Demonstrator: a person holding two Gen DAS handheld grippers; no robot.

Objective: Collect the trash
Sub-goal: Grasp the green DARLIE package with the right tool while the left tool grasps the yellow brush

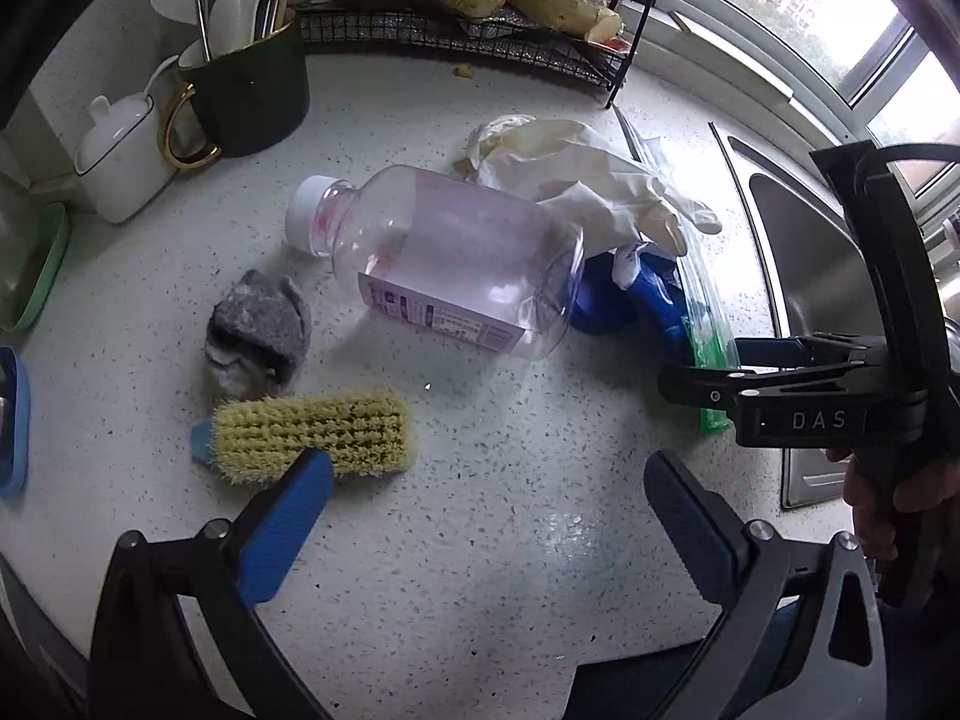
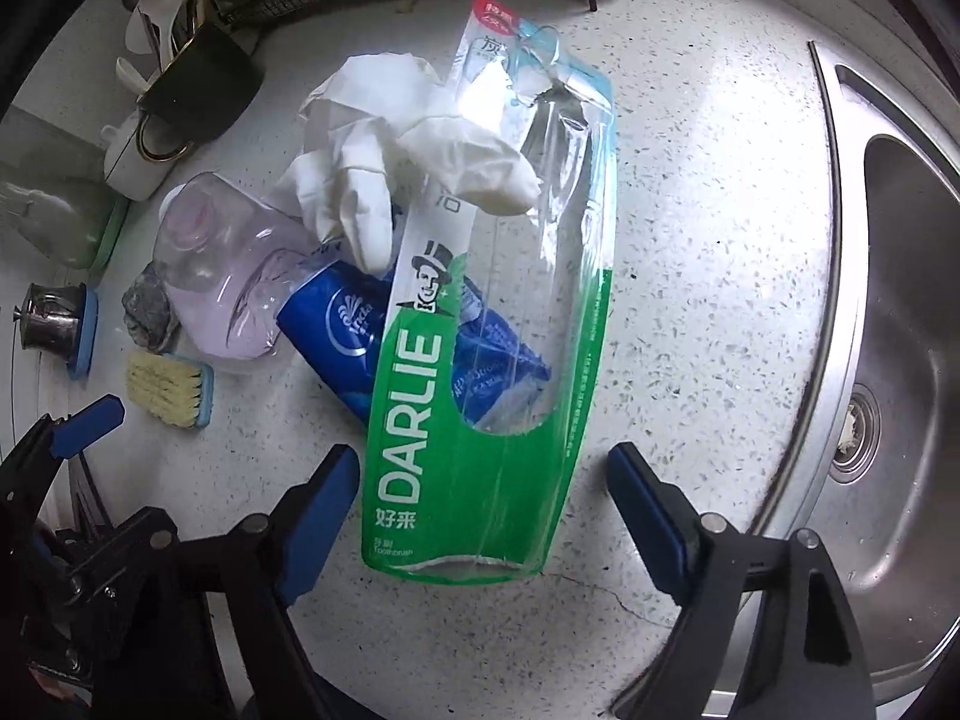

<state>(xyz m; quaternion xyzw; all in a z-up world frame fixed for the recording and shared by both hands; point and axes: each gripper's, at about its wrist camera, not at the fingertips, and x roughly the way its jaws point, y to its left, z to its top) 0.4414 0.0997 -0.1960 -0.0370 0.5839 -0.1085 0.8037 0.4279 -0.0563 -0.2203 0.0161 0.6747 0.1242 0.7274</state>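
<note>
Both the left gripper and right gripper hang open over the tabletop; the slick toothbrush packaging, lower centre, may slide away when pinched.

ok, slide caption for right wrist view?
Open right gripper poised over green toothbrush package beside steel sink.

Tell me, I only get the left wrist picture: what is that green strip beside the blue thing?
Observer: A flat toothbrush package, green and clear plastic, printed DARLIE.
Visitor: Is the other claw holding it?
Observer: No. The right claw is open, with one finger on each side of the package's near end, neither pressing on it.
Visitor: And the blue thing?
Observer: A crumpled blue wrapper with white print, lying partly under the package.
</note>
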